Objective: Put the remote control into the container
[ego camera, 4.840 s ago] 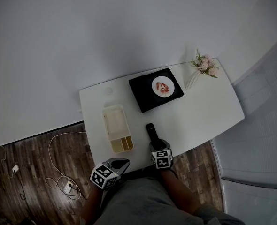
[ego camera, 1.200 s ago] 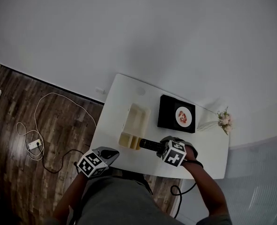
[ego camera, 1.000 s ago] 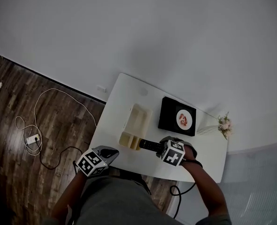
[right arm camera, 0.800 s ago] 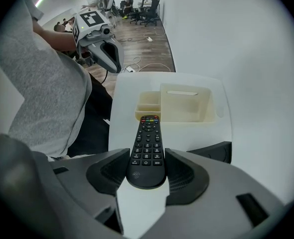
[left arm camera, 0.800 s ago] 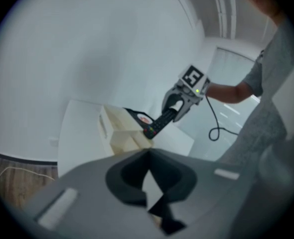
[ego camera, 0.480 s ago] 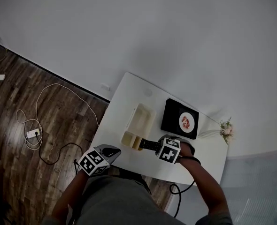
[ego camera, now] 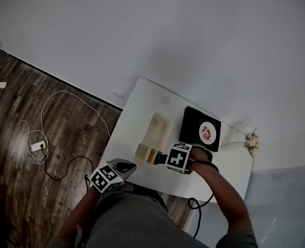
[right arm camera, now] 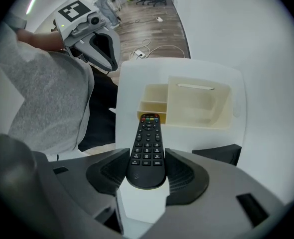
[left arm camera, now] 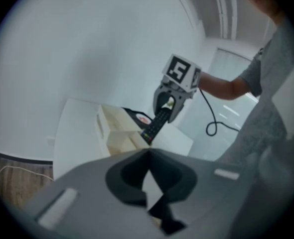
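The black remote control (right arm camera: 147, 148) is being squeezed between the right gripper's (right arm camera: 147, 159) jaws just beside the cream container (right arm camera: 199, 106), not yet inside it, while the left gripper (left arm camera: 148, 156), pinched together on nothing, is being held well apart from the container.

Counted: one white counter (ego camera: 142, 107), one black oblong remote control (right arm camera: 147, 151), one cream plastic compartmented container (right arm camera: 199, 119). One black square tray (ego camera: 193, 123), one white round plate (ego camera: 208, 133), one pink flower bunch (ego camera: 252, 141). Two grippers: left gripper (ego camera: 125, 166), right gripper (ego camera: 162, 159).
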A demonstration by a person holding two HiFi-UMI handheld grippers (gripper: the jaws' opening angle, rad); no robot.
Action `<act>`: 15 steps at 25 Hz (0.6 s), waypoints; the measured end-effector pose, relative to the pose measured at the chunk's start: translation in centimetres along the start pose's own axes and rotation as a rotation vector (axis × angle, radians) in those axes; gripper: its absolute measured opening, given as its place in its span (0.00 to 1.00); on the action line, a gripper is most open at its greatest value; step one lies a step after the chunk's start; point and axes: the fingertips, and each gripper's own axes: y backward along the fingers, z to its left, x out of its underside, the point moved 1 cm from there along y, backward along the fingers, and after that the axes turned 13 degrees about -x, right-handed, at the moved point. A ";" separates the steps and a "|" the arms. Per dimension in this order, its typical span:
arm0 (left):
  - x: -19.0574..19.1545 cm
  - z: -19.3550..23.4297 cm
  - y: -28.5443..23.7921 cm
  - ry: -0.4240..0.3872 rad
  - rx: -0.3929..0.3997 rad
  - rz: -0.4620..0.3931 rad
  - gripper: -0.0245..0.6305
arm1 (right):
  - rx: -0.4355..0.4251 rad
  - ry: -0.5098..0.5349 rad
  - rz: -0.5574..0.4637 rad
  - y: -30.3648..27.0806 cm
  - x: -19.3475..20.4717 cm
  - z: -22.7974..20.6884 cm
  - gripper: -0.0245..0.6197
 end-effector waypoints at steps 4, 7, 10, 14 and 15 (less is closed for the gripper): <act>-0.4 0.1 -0.2 -0.002 0.000 -0.007 0.04 | -0.048 -0.013 0.094 0.1 -0.7 -0.1 0.40; -0.6 0.3 -0.3 -0.015 -0.005 -0.012 0.04 | -0.080 -0.033 0.137 -0.4 -1.3 -0.3 0.40; -0.8 0.1 -0.1 -0.018 0.005 -0.008 0.04 | -0.102 -0.059 0.160 -1.0 -1.7 -0.5 0.40; -1.0 0.2 -0.3 -0.030 0.012 -0.005 0.04 | -0.123 -0.069 0.167 -1.4 -2.4 -0.6 0.40; -1.1 0.2 -0.4 -0.032 0.013 -0.005 0.04 | -0.125 -0.070 0.168 -1.5 -2.5 -0.7 0.40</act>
